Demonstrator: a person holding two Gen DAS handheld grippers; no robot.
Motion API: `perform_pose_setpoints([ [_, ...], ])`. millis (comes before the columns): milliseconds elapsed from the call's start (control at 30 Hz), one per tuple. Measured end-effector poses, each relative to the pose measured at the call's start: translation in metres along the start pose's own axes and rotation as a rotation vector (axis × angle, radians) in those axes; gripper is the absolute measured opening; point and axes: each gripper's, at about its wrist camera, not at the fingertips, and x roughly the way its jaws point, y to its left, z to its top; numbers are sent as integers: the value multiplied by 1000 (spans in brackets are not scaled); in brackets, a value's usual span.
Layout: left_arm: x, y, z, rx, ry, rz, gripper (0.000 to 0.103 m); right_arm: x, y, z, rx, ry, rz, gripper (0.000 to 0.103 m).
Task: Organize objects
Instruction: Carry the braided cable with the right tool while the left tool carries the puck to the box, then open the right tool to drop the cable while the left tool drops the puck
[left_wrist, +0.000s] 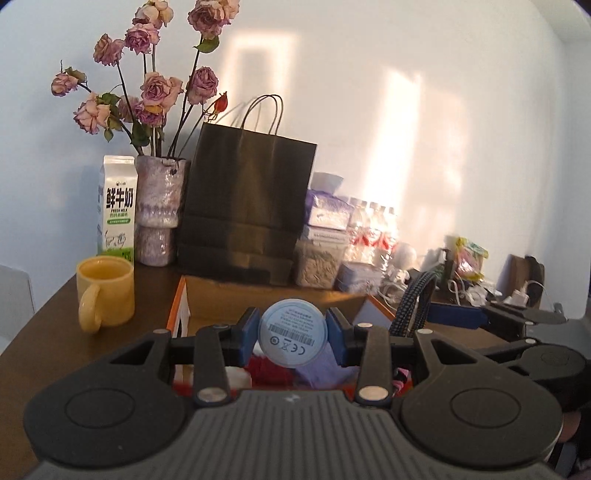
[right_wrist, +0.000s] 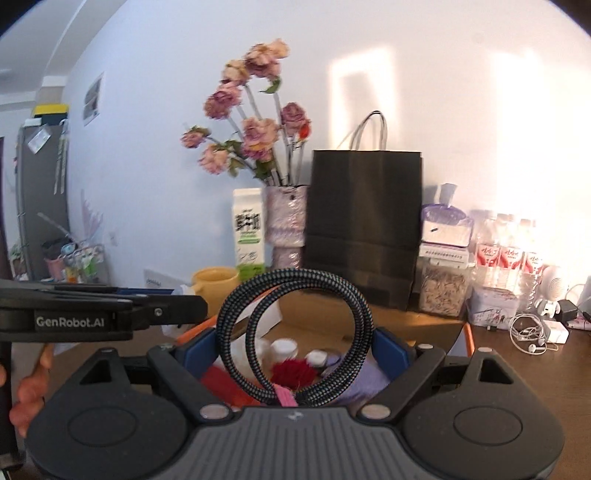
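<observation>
My left gripper (left_wrist: 291, 330) is shut on a round pale-blue disc (left_wrist: 291, 332) with a printed label, held above an open cardboard box (left_wrist: 221, 299). My right gripper (right_wrist: 295, 347) is shut on a coiled black braided cable (right_wrist: 295, 332) tied with a pink strap, also above the box (right_wrist: 406, 321). The cable (left_wrist: 417, 299) and right gripper show at right in the left wrist view. The box holds a red fluffy item (right_wrist: 291, 373), purple cloth (right_wrist: 362, 384) and small white-capped jars (right_wrist: 284, 349). The left gripper's side (right_wrist: 110, 314) shows at left in the right wrist view.
On the brown table stand a yellow mug (left_wrist: 105, 291), a milk carton (left_wrist: 116, 210), a vase of dried roses (left_wrist: 160, 210), a black paper bag (left_wrist: 247, 206), tissue packs (left_wrist: 327, 210), water bottles (right_wrist: 506, 251) and white earphones (right_wrist: 532, 334).
</observation>
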Motion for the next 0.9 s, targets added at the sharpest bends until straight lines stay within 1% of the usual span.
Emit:
perform_pose_setpoints([
  [67,13,3,6,-2,-9,20,40,13,-7,6,14,-5,-15,89],
  [200,42,10,16,-24,-7,32,40,41,-20,13,41,-2,-37,89],
  [433,81,21,12,-30,27,45,40,87,-38,9,83,50,-51,89],
  [500,92,25,10,-36,38,60,40,100,-42,7,89,68,-54,89],
  [533,99,27,10,-39,46,80,41,105,-43,6,89,75,-57,89],
  [600,109,30,7,-31,68,116,53,117,-44,3,72,106,-62,90],
  [633,112,33,5,-33,76,119,72,121,-44,0,68,117,-67,95],
  [667,115,35,3,-35,84,126,89,126,-43,-3,56,133,-82,103],
  [733,118,37,2,-29,85,157,101,132,-41,-10,27,157,-103,103],
  [800,117,38,2,-26,74,184,103,136,-42,-14,30,175,-106,103],
  [900,115,41,4,-41,76,188,103,134,-43,-17,37,173,-105,103],
])
